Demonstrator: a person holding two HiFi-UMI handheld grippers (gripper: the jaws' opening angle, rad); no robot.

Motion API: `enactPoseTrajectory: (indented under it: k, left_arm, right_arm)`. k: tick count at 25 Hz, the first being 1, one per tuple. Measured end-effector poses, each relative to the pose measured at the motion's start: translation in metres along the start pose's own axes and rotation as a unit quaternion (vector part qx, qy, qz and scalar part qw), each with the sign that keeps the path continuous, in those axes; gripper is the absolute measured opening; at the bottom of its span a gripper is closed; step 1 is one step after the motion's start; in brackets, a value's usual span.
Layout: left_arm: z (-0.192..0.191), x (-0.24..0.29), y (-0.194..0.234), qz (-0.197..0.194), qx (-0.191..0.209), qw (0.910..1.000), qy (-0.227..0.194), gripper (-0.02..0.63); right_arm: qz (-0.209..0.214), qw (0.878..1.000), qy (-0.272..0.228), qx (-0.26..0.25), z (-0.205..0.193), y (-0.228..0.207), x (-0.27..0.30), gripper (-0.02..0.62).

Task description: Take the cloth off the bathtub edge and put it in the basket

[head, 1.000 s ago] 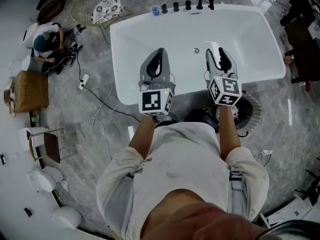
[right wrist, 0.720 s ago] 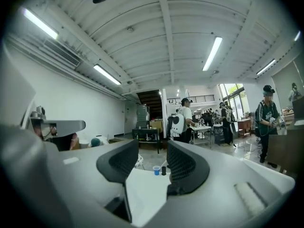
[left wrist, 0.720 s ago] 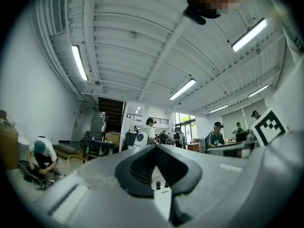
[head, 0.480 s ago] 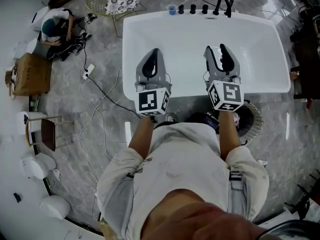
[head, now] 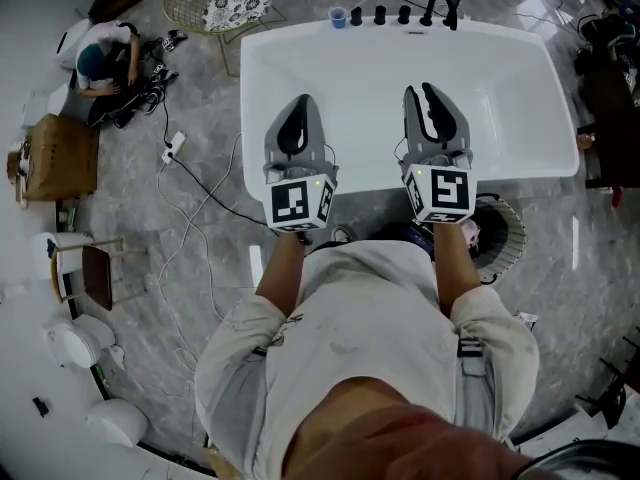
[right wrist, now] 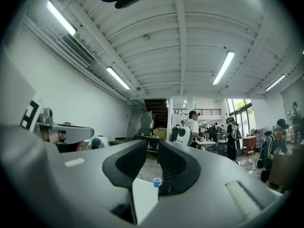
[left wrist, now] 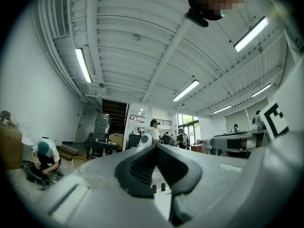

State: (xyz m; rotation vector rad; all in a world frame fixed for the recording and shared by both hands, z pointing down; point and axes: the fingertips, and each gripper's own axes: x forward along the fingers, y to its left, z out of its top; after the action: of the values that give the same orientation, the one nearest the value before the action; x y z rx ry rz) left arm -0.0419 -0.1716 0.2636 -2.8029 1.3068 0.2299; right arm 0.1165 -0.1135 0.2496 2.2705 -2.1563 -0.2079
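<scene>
**Both tongs empty above the tub, no cloth on its rim**

The left gripper [head: 299, 101] has its jaws together at the tips, with nothing in them. The right gripper [head: 425, 91] has just been closing. Its jaws are visibly narrower than half a second ago, a slim gap remains, and nothing stands between them. Both hang side by side over the near rim of the bathtub [head: 520, 98], much where they were a second ago.

Closing on air suggests a hand coming to rest rather than a grasp. No visible stretch of the rim carries a cloth.

The tub's basin is bare, and only a blue cup [head: 338, 16] and the taps [head: 402, 13] stand on its far edge. On the floor past its far-left corner stands a wire basket [head: 180, 8] with a patterned cloth [head: 237, 5] lying in it. That is probably the task's cloth, so the job looks done. A slatted basket [head: 507, 233] sits by the person's right side, and the right arm hides most of what it holds.
</scene>
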Motion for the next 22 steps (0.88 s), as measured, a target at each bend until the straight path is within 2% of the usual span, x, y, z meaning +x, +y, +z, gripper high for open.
enactPoseTrajectory:
  k: [5, 22]
  left_arm:
    - [0.004, 0.002, -0.012, -0.017, 0.0, 0.9998, -0.006, 0.002]
    - [0.012, 0.009, -0.047, -0.046, 0.001, 0.9988, -0.017, 0.002]
  right_arm:
    - [-0.008, 1.0, -0.001, -0.005, 0.002, -0.003, -0.009, 0.003]
    - [-0.025, 0.999, 0.004, -0.024, 0.006, -0.023, -0.03, 0.002]
